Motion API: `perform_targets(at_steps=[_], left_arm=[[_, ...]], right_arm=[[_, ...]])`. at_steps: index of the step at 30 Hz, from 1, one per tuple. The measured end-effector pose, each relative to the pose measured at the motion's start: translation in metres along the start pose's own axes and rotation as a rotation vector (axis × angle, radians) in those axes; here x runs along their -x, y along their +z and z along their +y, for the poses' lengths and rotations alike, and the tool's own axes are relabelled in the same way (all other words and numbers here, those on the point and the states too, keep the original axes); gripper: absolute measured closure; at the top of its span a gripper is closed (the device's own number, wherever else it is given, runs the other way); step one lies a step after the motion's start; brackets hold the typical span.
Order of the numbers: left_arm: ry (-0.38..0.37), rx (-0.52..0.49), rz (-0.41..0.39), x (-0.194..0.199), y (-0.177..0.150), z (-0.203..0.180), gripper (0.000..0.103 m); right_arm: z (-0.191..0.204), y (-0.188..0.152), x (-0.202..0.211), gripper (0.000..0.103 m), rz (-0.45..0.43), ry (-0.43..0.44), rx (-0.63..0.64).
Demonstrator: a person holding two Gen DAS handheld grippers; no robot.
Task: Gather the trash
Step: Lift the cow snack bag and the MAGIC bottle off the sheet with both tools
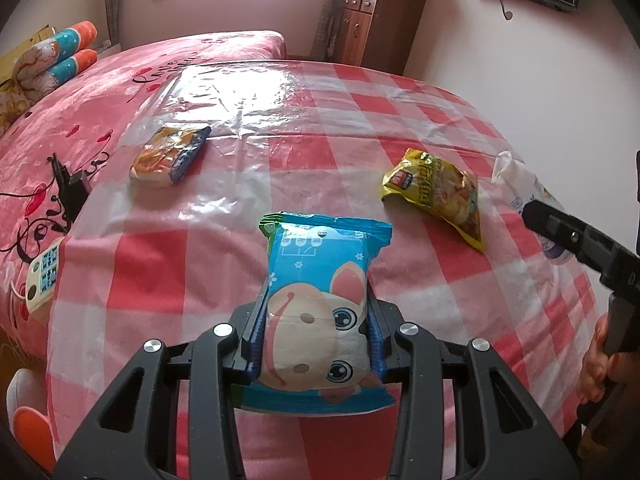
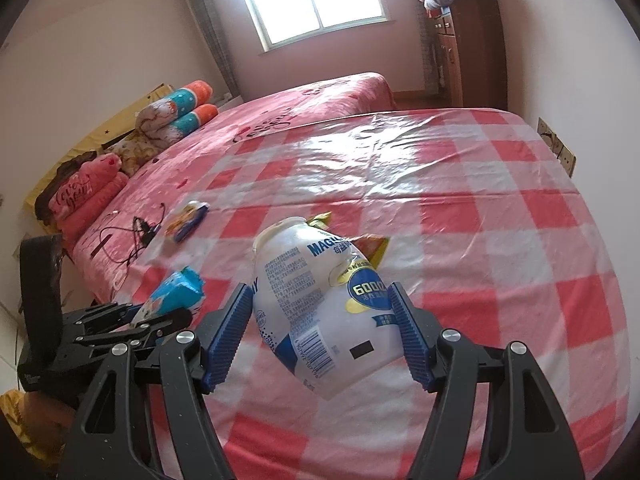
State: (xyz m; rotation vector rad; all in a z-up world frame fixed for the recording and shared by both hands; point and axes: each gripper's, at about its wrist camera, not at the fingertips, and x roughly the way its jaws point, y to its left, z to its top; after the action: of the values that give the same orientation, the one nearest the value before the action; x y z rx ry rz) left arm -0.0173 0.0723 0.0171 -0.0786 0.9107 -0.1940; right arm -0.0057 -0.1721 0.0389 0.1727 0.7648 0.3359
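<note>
The left gripper (image 1: 316, 354) is clenched on a blue cartoon-printed tissue packet (image 1: 320, 300), and the right gripper (image 2: 320, 332) grasps a crumpled white plastic drink bottle (image 2: 320, 304) (both lifted, likely for binning). A yellow crinkled snack bag (image 1: 436, 194) lies far right on the red-checked plastic tablecloth (image 1: 400, 128), an orange-and-blue wrapper (image 1: 170, 156) far left.

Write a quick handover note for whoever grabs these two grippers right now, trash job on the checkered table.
Left gripper: shut on the blue cartoon packet.
Right gripper: jaws around the white bottle, apparently gripping it.
Still lying on the checkered tablecloth: the yellow snack bag and the orange-and-blue wrapper.
No bin shows in either view.
Left to do: drop off both held items, then collect the two on the table.
</note>
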Motion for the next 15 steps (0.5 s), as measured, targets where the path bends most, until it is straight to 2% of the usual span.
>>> perform_targets(at_steps=[15], left_arm=[[-0.005,0.012,-0.005,0.024,-0.028,0.012,0.061]], right_arm=[[0.035,-0.032,0.011,0.033,0.033,0.066,-0.005]])
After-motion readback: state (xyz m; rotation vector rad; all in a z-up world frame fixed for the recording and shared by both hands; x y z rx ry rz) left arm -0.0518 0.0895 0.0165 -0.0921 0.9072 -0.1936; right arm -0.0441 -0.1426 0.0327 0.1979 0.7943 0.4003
